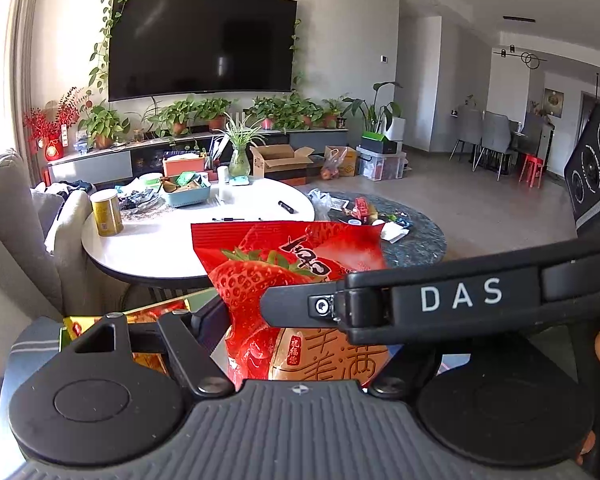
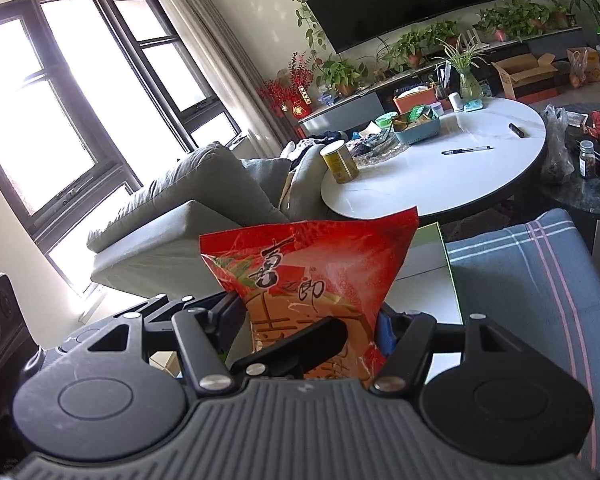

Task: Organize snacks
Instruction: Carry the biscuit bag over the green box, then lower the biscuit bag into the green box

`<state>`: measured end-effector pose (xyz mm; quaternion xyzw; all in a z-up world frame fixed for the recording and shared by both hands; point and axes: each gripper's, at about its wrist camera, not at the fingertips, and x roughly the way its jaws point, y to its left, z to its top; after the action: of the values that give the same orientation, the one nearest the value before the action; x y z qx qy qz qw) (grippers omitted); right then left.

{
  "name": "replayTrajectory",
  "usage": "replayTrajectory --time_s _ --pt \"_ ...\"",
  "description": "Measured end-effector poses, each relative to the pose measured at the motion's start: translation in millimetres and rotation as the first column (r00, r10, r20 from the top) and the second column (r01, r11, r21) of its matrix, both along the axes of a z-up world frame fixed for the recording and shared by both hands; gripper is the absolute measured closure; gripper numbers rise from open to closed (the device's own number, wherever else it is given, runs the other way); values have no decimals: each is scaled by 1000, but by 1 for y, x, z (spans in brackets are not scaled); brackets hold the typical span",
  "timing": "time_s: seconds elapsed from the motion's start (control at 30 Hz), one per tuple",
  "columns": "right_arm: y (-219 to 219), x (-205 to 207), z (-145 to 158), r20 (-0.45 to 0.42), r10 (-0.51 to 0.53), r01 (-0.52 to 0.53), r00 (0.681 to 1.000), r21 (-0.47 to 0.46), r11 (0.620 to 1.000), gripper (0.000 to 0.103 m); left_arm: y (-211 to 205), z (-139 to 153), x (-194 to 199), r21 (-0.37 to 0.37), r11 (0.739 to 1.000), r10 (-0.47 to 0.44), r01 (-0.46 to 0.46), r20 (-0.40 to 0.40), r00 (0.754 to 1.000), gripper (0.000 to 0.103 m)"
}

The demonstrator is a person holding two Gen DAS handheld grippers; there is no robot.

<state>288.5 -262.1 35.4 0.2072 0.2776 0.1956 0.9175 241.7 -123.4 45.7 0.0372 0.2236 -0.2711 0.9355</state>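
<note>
A red snack bag printed with a strawberry (image 1: 276, 264) stands upright between the fingers of my left gripper (image 1: 284, 332), which is shut on it. The same red bag (image 2: 320, 272) shows in the right wrist view, and my right gripper (image 2: 312, 328) is shut on it too. The other gripper's black finger marked DAS (image 1: 440, 300) crosses in front of the bag. Both grippers hold the bag in the air, above a green-edged box (image 2: 428, 280). The bag's lower part is hidden by the gripper bodies.
A white round table (image 1: 188, 240) ahead carries a yellow can (image 1: 106, 212), a blue basket of snacks (image 1: 186, 190), a pen (image 2: 466, 150) and a vase. A dark round table (image 1: 416, 240) with more packets is to the right. A grey sofa (image 2: 188, 208) is on the left, a striped cushion (image 2: 532, 280) on the right.
</note>
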Motion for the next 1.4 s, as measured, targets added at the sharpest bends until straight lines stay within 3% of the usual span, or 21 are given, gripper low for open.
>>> replayTrajectory --time_s 0.43,0.7,0.87,1.0,1.17,1.4 --pt "-4 73 -32 -86 4 -7 996 -40 999 48 -6 -40 85 4 1000 5 -5 -91 996 32" --pt "0 89 -46 -79 -3 -2 997 -66 998 47 -8 -57 106 35 999 18 -15 -88 996 32" --pt "-1 87 -51 -83 -41 34 996 -90 995 47 -8 -62 107 64 998 19 -13 -105 994 32" --pt "-12 82 -49 -86 -101 99 991 -28 995 45 -3 -60 104 46 999 32 -27 -97 995 31" --pt "-23 63 -29 11 -129 129 992 15 992 43 3 -49 94 43 998 40 -37 -65 997 31" --pt "-18 21 -10 52 -85 87 995 -48 995 43 21 -28 63 14 998 63 -63 -48 997 31"
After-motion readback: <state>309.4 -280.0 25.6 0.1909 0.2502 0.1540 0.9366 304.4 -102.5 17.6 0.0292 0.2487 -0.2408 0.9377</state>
